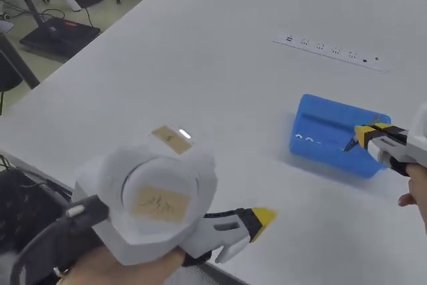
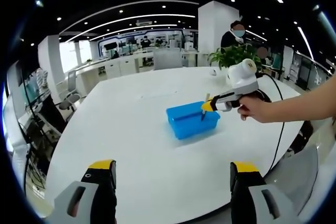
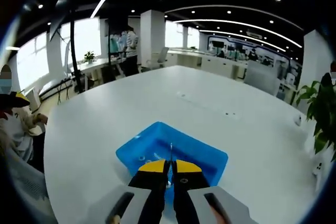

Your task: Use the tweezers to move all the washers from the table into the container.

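Right hand-held gripper (image 3: 170, 165) was clamped nearly shut on one pair of thin metal tweezers (image 3: 170, 151), tips over the one blue plastic container (image 3: 203, 157) on the white tabletop (image 1: 200, 65). I counted two small pale washers (image 1: 300, 139) inside. Left hand-held gripper (image 2: 173, 166) gaped wide, empty.

On the table (image 1: 200, 65) I see the container (image 1: 327, 159) just ahead of my right gripper (image 3: 169, 166), with the tweezers (image 3: 170, 153) reaching over it, washers (image 1: 307, 141) lying inside it, a socket strip (image 1: 331, 51) beyond it, and my left gripper (image 2: 173, 166) well apart at the table's near edge.
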Demonstrator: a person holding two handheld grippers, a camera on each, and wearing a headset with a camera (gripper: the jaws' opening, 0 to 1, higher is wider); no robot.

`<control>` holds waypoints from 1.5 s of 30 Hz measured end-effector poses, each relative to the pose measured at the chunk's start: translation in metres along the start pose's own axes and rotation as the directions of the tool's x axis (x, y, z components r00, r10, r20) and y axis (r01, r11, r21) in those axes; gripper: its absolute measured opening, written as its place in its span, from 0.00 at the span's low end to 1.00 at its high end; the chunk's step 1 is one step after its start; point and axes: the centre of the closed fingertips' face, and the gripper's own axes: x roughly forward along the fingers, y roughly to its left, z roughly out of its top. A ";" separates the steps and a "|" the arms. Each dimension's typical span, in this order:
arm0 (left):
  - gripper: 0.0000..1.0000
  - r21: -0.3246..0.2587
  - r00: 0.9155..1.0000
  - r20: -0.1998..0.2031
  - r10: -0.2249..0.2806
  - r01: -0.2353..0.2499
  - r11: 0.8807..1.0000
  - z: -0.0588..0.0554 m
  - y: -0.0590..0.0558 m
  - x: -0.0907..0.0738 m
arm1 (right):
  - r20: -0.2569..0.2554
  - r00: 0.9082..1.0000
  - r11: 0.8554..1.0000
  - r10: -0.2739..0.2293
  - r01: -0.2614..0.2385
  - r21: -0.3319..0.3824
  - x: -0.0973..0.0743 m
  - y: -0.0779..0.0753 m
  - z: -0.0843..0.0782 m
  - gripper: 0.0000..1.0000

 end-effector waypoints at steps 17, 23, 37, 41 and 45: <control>0.91 0.005 1.000 -0.020 0.003 -0.002 1.000 -0.005 0.003 0.004 | -0.021 1.000 0.999 0.017 -0.017 0.035 0.007 -0.002 -0.009 0.00; 0.88 0.072 1.000 0.020 -0.019 0.017 0.997 0.021 0.003 0.003 | 0.023 1.000 0.998 0.020 -0.021 0.064 -0.005 -0.004 0.006 0.01; 0.80 0.221 0.989 0.091 -0.116 0.094 0.971 0.062 -0.021 0.004 | 0.062 0.998 0.995 0.018 -0.023 0.095 -0.018 0.003 0.017 0.01; 0.70 0.258 0.982 0.105 -0.158 0.127 0.958 0.075 -0.026 0.005 | 0.092 0.995 0.996 0.039 -0.047 0.079 -0.031 0.010 0.028 0.00; 0.58 0.290 0.973 0.092 -0.211 0.176 0.941 0.085 -0.033 0.009 | 0.110 0.987 0.993 0.114 -0.117 0.022 -0.050 0.030 0.039 0.00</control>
